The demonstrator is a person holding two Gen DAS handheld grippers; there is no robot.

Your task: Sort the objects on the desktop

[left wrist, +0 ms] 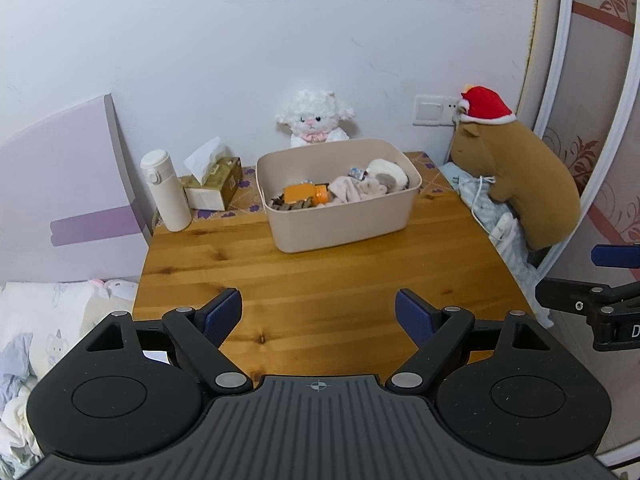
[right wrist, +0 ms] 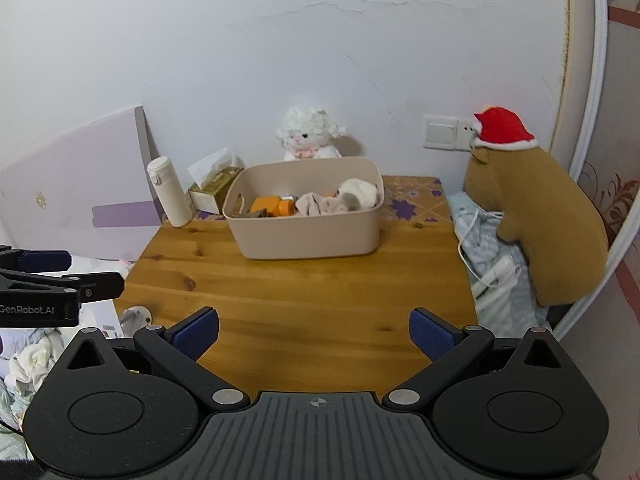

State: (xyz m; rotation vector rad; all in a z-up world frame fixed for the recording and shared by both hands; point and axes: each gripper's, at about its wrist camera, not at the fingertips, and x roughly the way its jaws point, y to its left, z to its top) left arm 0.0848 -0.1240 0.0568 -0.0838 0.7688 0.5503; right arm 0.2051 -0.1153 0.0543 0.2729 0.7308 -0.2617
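**Bin Loaded, Both Grippers Empty**

The left gripper point(left wrist: 319, 318) and right gripper point(right wrist: 314, 334) hover above the knotty wooden table point(left wrist: 320, 280), fingers spread wide, holding nothing. The smooth beige rounded-rectangular bin point(left wrist: 340, 216) sits at the table's far side. It contains an orange bottle point(left wrist: 306, 194), soft pinkish cloth point(left wrist: 356, 190) and partly hidden items too small to identify.

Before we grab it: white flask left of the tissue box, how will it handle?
The white flask stands tall and narrow, so a high push probably tips it. Its smooth round body may slip or roll. Weight unknown: contents hidden.
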